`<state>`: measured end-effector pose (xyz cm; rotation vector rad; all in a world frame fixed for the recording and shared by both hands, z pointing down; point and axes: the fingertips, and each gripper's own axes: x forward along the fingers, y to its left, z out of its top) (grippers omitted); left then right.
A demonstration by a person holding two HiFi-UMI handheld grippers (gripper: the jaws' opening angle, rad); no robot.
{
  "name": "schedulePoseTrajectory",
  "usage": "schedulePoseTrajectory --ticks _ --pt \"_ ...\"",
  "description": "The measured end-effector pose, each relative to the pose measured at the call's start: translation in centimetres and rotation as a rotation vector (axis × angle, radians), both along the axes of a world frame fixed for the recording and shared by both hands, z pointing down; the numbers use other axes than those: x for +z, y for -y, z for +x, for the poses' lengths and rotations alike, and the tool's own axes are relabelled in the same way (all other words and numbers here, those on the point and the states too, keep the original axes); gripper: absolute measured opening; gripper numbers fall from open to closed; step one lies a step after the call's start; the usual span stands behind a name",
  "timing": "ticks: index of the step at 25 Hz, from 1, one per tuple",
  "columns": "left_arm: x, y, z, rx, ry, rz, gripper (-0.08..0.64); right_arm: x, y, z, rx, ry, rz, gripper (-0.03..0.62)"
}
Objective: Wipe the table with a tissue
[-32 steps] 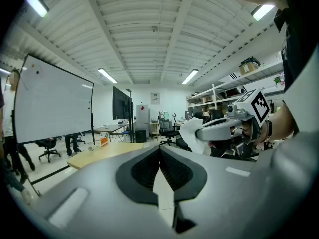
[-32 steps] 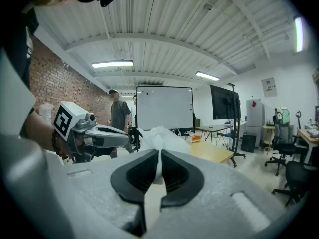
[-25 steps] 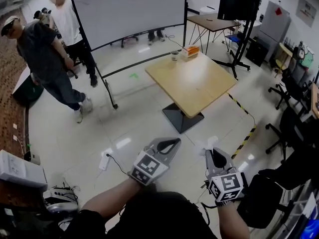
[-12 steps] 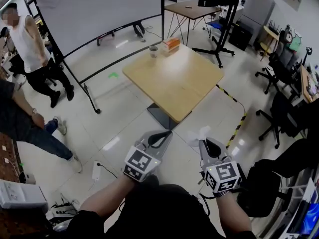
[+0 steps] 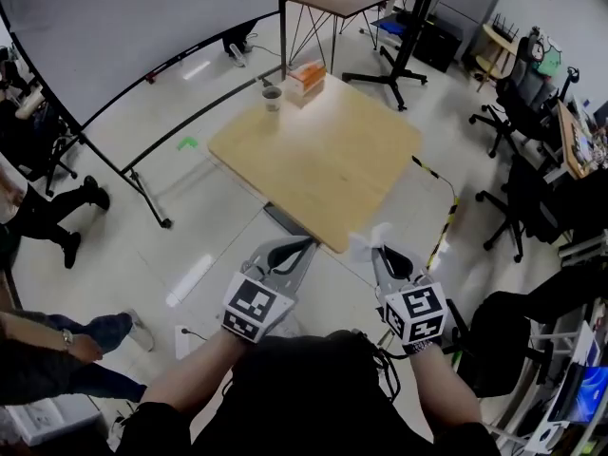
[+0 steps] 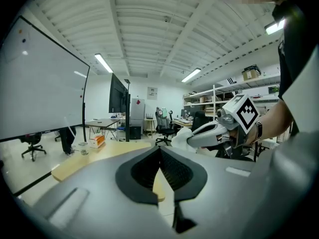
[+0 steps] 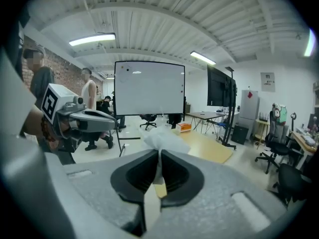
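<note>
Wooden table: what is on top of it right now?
On the wooden table, a small cup and an orange box sit close together at its far corner. The tissue is off it, shut in the right gripper. The cup's contents cannot be made out.

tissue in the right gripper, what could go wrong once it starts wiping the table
1. The right gripper pinches only a thin fold of the tissue, so it may slip out or tear under rubbing.
2. A cup and an orange box stand at the far corner of the table; a wide sweep could knock them off.
</note>
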<state>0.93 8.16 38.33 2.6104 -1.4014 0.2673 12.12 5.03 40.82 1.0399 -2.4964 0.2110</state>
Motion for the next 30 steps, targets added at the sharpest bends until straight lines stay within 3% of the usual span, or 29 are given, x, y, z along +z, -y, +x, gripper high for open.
schedulePoseTrajectory --ticks 10,18,30 --pt "4.2 7.3 -2.2 -0.010 0.008 -0.086 0.017 6.9 9.2 -3.0 -0.032 -0.069 -0.110 0.000" --pt "7.7 14.3 -1.8 -0.043 0.044 -0.164 0.017 12.2 16.8 -3.3 -0.093 -0.110 -0.168 0.000" --pt "11.1 20.6 -1.3 -0.112 0.082 -0.249 0.017 17.8 21.7 -4.4 -0.202 -0.158 -0.243 0.000"
